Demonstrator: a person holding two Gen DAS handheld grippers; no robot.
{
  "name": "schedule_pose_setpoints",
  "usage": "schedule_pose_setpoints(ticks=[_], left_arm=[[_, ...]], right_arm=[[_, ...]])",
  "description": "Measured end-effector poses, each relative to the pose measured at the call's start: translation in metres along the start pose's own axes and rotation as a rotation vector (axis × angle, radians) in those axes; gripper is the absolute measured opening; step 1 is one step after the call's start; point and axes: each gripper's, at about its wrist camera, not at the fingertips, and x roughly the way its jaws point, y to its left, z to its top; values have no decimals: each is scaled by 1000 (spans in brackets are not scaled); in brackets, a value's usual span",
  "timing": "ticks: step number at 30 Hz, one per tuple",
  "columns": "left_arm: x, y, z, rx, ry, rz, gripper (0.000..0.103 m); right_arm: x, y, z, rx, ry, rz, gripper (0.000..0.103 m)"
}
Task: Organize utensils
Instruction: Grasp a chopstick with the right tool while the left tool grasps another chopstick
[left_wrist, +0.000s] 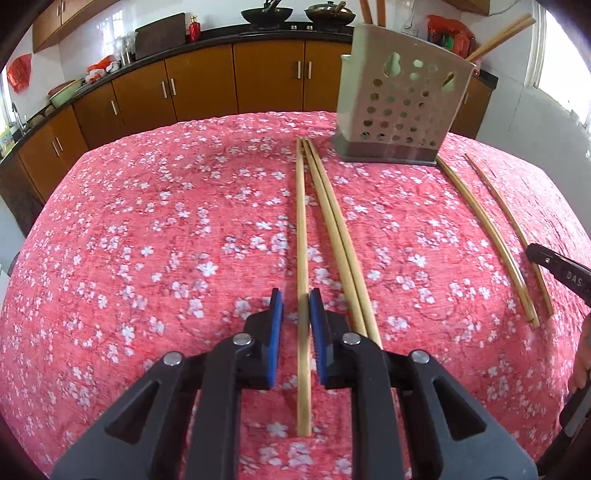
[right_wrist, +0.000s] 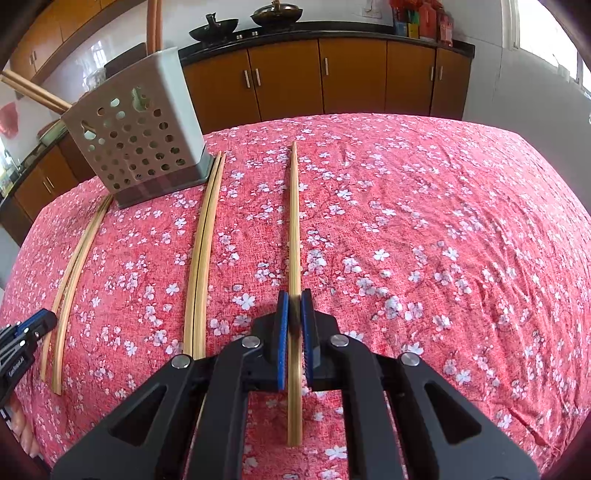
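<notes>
Between the blue pads of the left tongs (left_wrist: 296, 308) lies a single chopstick (left_wrist: 301, 236), its long axis running from 6 toward 12 o'clock on the tabletop (left_wrist: 147, 229), thin end away at 12. The pads stand narrowly apart on either side of it, with slim gaps showing, so it is straddled, not pinched. Just beside it at 1 o'clock lie a pair of chopsticks (left_wrist: 334, 229), side by side along the same line.

The right tongs (right_wrist: 294, 306) are closed tight on another lone chopstick (right_wrist: 294, 229), which likewise points at 12 o'clock and rests along the pink flowered cloth. At its 10 o'clock lie two more chopsticks (right_wrist: 203, 258), pressed together, reaching to the base of the perforated holder (right_wrist: 140, 147). That holder stands upright at 11 o'clock, with chopsticks leaning out of its top.
</notes>
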Motion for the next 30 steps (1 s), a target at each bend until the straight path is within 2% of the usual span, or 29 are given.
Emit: schedule_pose_setpoints(ticks=[4, 10, 16, 20, 25, 28, 30], left_arm=[[3, 8, 4, -27, -4, 23, 14], [11, 43, 17, -117, 3, 68, 12], [13, 59, 17, -147, -15, 25, 13], [6, 55, 11, -123, -34, 10, 19], [5, 52, 9, -115, -30, -38, 19], [7, 44, 10, -81, -30, -28, 19], [7, 45, 11, -94, -27, -39, 19]], right_arm=[[-2, 3, -4, -12, -2, 12, 8], [-2, -2, -3, -21, -13, -2, 8], [0, -13, 3, 4, -25, -21, 8], [-1, -13, 2, -6, -30, -29, 8], [-1, -11, 2, -16, -28, -6, 8], [0, -7, 2, -33, -27, -3, 8], [0, -8, 2, -29, -27, 0, 8]])
